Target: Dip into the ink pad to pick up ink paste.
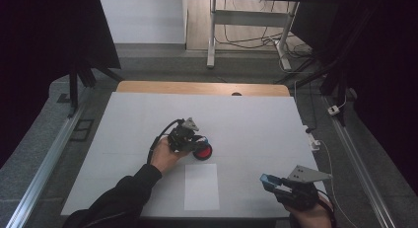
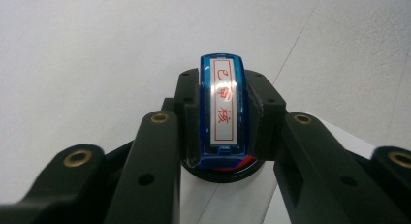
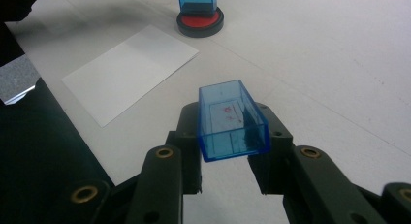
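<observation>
Stamping sequence, judged from the layout alone, with the stamp uncapped and being inked. The left gripper (image 1: pixel 190 138) has its two black jaws closed firmly on the blue translucent plastic stamp with a white label bearing red characters (image 2: pixel 223 105), held upright between the jaws with its lower end set into the round black ink pad with a red inked face (image 1: pixel 202 151) directly beneath the jaw tips. The right gripper (image 1: pixel 276 184), well apart from the left and near the table's front edge, has its jaws closed on the blue translucent rectangular plastic cap (image 3: pixel 231 120), which is tilted with its open side facing away from the jaws; the cap is empty apart from faint red smudges on an inner wall. The blank white rectangular sheet of paper (image 1: pixel 201 186) lies flat on the white tabletop (image 1: pixel 256 124), between the two grippers. The next move probably calls for lifting the stamp clear of the pad and pressing it squarely onto the sheet, keeping it vertical so the impression prints evenly.
</observation>
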### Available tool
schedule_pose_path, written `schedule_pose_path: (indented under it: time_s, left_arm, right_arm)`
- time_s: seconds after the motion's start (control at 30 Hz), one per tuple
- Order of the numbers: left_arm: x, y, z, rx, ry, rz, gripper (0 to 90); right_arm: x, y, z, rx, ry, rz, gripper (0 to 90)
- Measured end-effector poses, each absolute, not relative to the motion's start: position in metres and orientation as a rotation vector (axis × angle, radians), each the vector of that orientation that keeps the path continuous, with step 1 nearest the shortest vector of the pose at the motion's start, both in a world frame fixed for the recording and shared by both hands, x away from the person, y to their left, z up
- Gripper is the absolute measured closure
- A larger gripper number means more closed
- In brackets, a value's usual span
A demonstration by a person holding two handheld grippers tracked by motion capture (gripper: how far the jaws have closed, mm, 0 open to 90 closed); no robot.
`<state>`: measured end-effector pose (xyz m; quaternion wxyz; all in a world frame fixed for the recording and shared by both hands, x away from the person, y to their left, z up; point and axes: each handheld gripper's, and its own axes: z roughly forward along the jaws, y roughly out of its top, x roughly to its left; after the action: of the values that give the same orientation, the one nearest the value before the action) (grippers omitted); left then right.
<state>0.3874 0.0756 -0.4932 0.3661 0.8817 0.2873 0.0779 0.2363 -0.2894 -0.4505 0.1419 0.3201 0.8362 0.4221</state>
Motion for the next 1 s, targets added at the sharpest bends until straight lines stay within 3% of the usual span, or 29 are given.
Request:
schedule_pose_path:
  time_s: [0.63,1.0]
  left_arm:
    - [0.376,0.064,-0.493,2.316,0.704,0.326,71.0]
    - [0.39,0.083,-0.5,2.193,0.793,0.134,70.9]
  right_arm:
    - [0.237,-0.286,-0.451,0.911,2.426,1.183,68.5]
    - [0.237,-0.286,-0.451,0.909,2.433,1.175,68.5]
